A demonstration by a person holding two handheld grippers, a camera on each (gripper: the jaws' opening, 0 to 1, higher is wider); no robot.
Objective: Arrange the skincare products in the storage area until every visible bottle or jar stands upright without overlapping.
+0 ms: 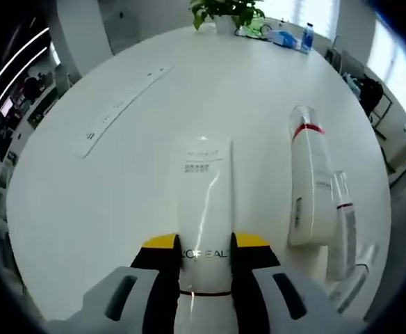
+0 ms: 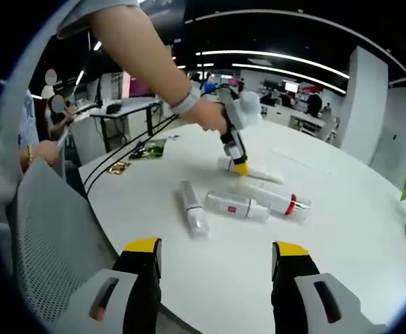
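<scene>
On a white office table [image 1: 85,209], the left gripper [image 1: 204,254] clamps a lying white tube [image 1: 204,209] while the right gripper [image 2: 217,259] gapes wide, empty.

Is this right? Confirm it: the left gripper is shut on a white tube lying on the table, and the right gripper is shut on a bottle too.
Partly wrong. The left gripper is indeed shut on the white tube lying on the table, as the left gripper view shows. But the right gripper is open and holds nothing: in the right gripper view its jaws stand wide apart, short of the bottles.
</scene>
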